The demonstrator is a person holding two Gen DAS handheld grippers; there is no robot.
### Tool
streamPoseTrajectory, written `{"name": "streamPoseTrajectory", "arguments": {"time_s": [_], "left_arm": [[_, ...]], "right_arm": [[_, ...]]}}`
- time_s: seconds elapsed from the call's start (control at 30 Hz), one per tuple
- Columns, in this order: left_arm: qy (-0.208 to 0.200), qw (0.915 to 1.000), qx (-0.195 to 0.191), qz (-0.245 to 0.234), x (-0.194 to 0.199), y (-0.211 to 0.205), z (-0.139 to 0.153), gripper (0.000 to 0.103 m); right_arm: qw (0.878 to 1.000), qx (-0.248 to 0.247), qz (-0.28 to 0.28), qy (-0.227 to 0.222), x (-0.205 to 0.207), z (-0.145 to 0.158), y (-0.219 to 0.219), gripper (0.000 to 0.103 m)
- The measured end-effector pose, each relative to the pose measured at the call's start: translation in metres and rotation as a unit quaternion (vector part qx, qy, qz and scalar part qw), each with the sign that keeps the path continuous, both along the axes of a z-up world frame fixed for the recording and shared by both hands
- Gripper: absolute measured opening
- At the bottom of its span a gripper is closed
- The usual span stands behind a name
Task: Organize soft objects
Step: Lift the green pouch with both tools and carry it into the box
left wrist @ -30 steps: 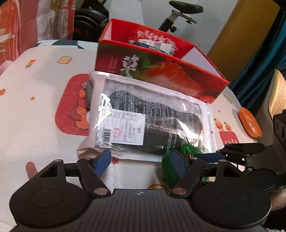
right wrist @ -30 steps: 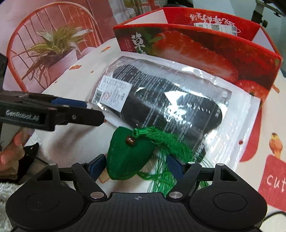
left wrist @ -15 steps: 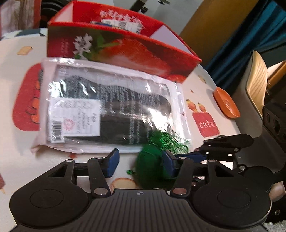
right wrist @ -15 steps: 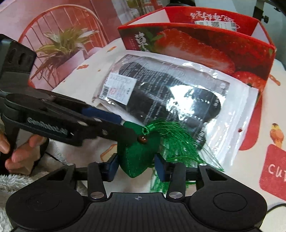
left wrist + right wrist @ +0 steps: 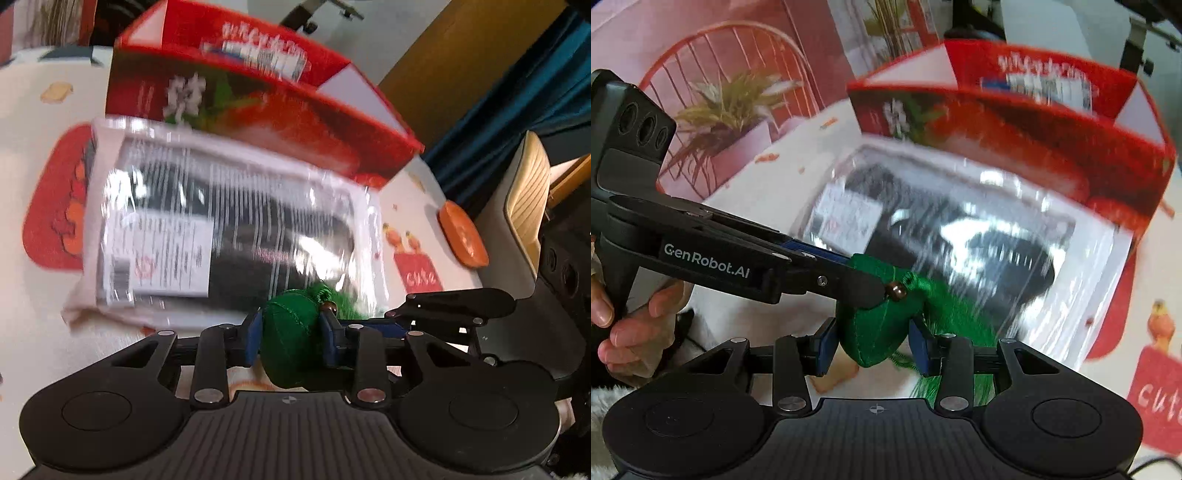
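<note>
Both fisheye views are brightly lit yet motion-blurred above the sharp lower foreground, with white glare streaked across the plastic bag [image 5: 229,229] and edges bowed.

Motion blur smears the bagged dark item's label [image 5: 162,254] and the far red box's print [image 5: 1038,79], leaving both unreadable.

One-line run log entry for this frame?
left gripper: shut on green fabric tassel pouch | right gripper: shut on pouch | red strawberry-print box: behind
</note>
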State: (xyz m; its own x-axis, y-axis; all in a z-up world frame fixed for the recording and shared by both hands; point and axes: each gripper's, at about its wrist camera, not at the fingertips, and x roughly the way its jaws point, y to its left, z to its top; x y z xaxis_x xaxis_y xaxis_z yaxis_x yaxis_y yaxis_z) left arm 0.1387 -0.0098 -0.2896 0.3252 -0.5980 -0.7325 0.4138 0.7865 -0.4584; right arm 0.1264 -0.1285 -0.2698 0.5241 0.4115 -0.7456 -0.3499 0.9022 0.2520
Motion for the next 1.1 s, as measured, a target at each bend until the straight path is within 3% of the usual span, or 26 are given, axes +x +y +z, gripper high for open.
{"name": "streamPoseTrajectory", "arguments": {"time_s": [0.17,0.4,0.63,0.77,0.87,1.1], "left_arm": [[-0.04,0.9991,-0.008,0.011,0.008,0.001,0.028,0.035],[-0.128,0.9916,0.003,0.021,0.018,-0.004,0.087,0.035],[-0.226,0.9739,-0.014,0.017,0.036,-0.017,0.163,0.035],[-0.27,0.9627,-0.004,0.014,0.05,-0.03,0.193,0.035],[-0.28,0.9598,-0.01,0.017,0.067,-0.039,0.204,0.035],[-0.254,0.9667,-0.03,0.017,0.105,-0.052,0.193,0.035]], "right_arm": [[0.999,0.001,-0.004,-0.044,0.013,0.028,-0.002,0.039],[0.992,-0.011,-0.008,-0.123,0.037,0.079,-0.006,0.038],[0.975,-0.037,-0.012,-0.217,0.067,0.141,-0.012,0.038],[0.966,-0.051,-0.018,-0.251,0.086,0.158,-0.019,0.038],[0.963,-0.068,-0.022,-0.258,0.101,0.159,-0.026,0.038],[0.964,-0.099,-0.038,-0.246,0.125,0.141,-0.043,0.038]]}}
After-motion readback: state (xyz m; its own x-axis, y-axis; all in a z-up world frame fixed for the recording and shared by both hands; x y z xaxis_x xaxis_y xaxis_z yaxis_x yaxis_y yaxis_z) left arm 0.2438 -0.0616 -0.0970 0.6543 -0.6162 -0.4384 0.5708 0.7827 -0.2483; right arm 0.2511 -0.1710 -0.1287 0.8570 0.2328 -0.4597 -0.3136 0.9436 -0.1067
